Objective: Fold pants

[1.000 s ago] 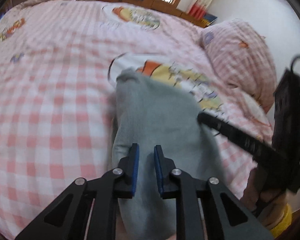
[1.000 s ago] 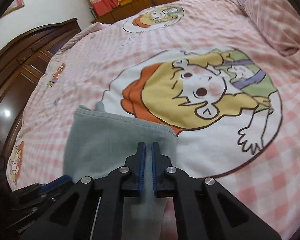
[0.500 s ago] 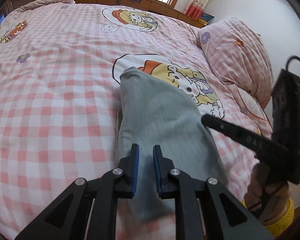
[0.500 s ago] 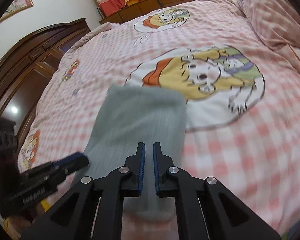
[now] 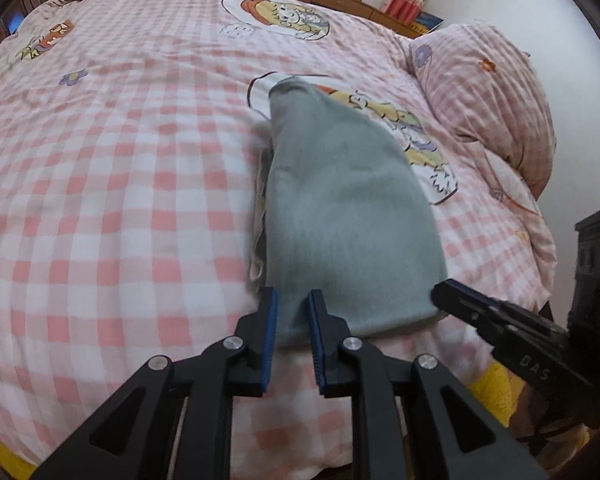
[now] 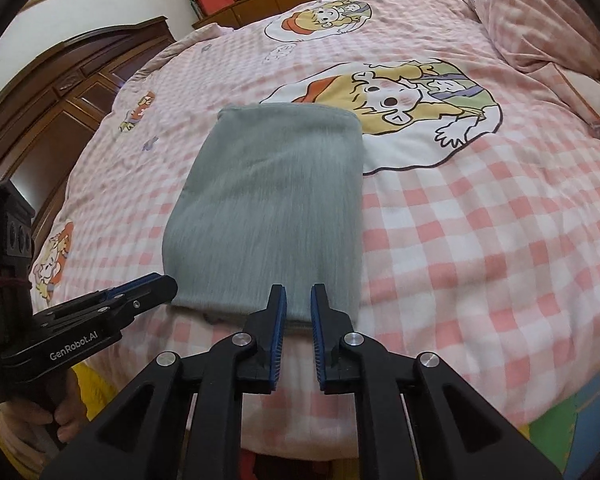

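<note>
Pants (image 6: 268, 208) lie folded flat on the bedspread (image 6: 480, 240), near edge between both parted, empty grippers

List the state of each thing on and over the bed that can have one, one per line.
pants: folded into a flat grey rectangle, lying on the bedspread, not gripped.
left gripper: open, empty, at the pants' near edge.
right gripper: open, empty, at the pants' near edge.
bedspread: spread over the bed.
pillow: propped at the bed's right side.

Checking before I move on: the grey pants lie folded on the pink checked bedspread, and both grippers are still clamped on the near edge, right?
Not quite. The grey pants lie folded on the bedspread, but both the left gripper and right gripper are open, off the fabric, as each wrist view shows.
</note>
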The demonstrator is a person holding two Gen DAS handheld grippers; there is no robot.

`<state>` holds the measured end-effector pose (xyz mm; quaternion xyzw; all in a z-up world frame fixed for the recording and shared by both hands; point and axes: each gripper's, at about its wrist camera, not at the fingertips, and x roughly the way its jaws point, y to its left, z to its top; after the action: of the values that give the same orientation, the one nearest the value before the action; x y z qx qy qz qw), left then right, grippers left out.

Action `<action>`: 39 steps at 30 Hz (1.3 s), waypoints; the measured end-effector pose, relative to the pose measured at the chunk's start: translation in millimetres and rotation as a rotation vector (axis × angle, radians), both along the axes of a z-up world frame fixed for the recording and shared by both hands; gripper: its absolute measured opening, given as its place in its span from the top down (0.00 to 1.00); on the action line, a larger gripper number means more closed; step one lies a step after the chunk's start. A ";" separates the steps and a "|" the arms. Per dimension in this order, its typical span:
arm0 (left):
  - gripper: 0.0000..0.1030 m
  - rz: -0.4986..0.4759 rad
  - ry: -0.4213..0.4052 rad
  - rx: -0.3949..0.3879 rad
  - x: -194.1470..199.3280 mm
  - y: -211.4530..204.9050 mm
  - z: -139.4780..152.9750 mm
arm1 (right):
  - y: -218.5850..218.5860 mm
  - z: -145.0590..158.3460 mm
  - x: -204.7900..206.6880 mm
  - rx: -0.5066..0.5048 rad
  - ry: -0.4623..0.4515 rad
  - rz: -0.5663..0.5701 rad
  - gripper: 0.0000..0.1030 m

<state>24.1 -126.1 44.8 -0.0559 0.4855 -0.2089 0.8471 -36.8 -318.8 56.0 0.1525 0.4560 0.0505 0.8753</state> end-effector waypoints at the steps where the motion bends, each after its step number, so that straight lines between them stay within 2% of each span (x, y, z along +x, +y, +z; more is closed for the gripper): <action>1: 0.83 0.002 0.001 0.003 -1.7 0.8 -0.1 | 0.2 1.0 -1.7 -0.001 0.001 -0.001 0.86; 6: 0.75 0.018 0.008 0.024 -8.2 4.3 1.3 | 2.9 3.8 -11.4 -0.025 0.013 -0.003 0.70; 8: 0.72 0.022 0.008 0.035 -9.9 4.8 2.0 | 3.1 3.6 -14.6 -0.052 0.023 -0.012 0.67; 10: 0.66 0.027 0.010 0.055 -13.0 4.9 2.1 | 0.6 3.0 -17.1 -0.073 0.029 -0.030 0.62; 12: 0.59 0.029 0.011 0.082 -16.0 4.2 1.7 | -2.1 1.9 -19.5 -0.093 0.034 -0.056 0.51; 14: 0.54 0.031 0.011 0.096 -17.9 3.2 0.5 | -5.3 0.5 -20.4 -0.102 0.039 -0.071 0.46; 23: 0.28 0.042 0.021 0.132 -18.5 -1.8 -7.2 | -4.3 -8.5 -18.7 -0.133 0.067 -0.062 0.36; 30: 0.10 0.044 0.014 0.202 -17.2 -10.5 -15.5 | -2.4 -26.1 -13.7 -0.148 0.115 -0.061 0.32; 34: 0.04 0.030 -0.007 0.255 -19.3 -19.5 -21.8 | -0.7 -30.6 -11.8 -0.157 0.116 -0.060 0.28; 39: 0.00 0.034 -0.020 0.270 -20.7 -23.7 -26.1 | 0.3 -33.4 -11.2 -0.156 0.105 -0.054 0.23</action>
<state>3.3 -149.8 18.7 0.0526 0.4996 -0.1278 0.8551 -48.0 -318.5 22.6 0.0988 0.4997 -0.0170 0.8604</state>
